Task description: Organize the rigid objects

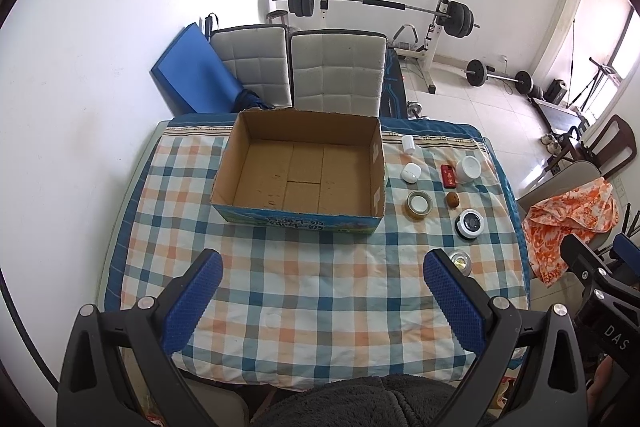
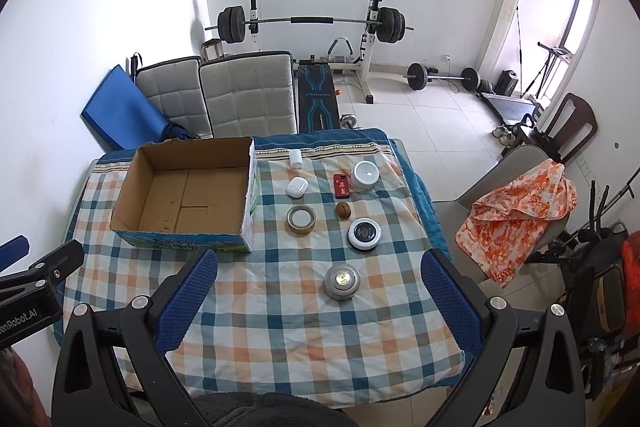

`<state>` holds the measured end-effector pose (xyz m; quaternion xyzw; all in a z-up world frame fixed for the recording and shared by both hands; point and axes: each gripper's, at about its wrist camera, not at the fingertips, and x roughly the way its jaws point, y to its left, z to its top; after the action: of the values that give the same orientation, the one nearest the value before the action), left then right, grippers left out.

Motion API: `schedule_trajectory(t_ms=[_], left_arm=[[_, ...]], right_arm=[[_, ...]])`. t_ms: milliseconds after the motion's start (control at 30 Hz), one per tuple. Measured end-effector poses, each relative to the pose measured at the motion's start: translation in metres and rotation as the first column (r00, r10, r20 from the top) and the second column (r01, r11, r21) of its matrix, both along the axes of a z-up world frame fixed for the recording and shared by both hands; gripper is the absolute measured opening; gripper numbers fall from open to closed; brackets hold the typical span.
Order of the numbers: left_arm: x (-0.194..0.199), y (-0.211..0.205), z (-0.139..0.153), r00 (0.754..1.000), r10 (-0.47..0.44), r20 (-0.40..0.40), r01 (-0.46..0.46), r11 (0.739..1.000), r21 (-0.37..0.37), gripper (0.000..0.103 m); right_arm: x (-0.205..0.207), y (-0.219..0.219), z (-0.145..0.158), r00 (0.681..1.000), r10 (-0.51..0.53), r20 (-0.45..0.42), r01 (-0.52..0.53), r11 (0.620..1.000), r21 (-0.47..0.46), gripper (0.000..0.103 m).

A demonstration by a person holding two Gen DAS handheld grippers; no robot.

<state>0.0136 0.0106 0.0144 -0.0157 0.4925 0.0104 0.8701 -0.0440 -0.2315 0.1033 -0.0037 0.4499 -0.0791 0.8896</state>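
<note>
Lying between right hand-held gripper [image 2: 319,281] fingers: puck light [image 2: 342,281].

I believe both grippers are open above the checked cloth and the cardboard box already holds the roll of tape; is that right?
Not quite: the cardboard box is empty. The roll of tape lies on the checked cloth beside the box, as the right wrist view shows. The left gripper and right gripper are indeed open above the cloth.

On the bench [image 2: 280,339]: box [image 2: 184,223] at left, tape roll [image 2: 301,219] just right of it, walnut [image 2: 343,209] further right.
</note>
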Motion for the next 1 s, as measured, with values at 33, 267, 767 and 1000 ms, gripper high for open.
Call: schedule_trajectory(t_ms=[33,267,767,1000], left_arm=[[0.001,0.001,0.001,1.000,0.000,0.001,0.000,1.000,0.001,0.103],[0.000,0.002,0.000,1.000,0.002,0.003,-0.002,1.000,-0.001,0.103],[0.005,0.001,-0.001,1.000,0.005,0.017,-0.005,1.000,0.010,0.103],[0.005,0.000,-0.001,1.000,0.004,0.019,-0.004,1.000,0.009,0.103]], right_arm=[[0.000,-0.001,0.000,1.000,0.001,0.001,-0.001,1.000,-0.001,0.103],[0.002,0.000,-0.002,1.000,-0.001,-0.002,0.001,1.000,-0.005,0.103],[0.010,-0.005,0.001,1.000,0.002,0.015,-0.002,1.000,0.003,0.103],[0.012,-0.004,0.001,1.000,0.003,0.015,-0.004,1.000,0.008,0.103]])
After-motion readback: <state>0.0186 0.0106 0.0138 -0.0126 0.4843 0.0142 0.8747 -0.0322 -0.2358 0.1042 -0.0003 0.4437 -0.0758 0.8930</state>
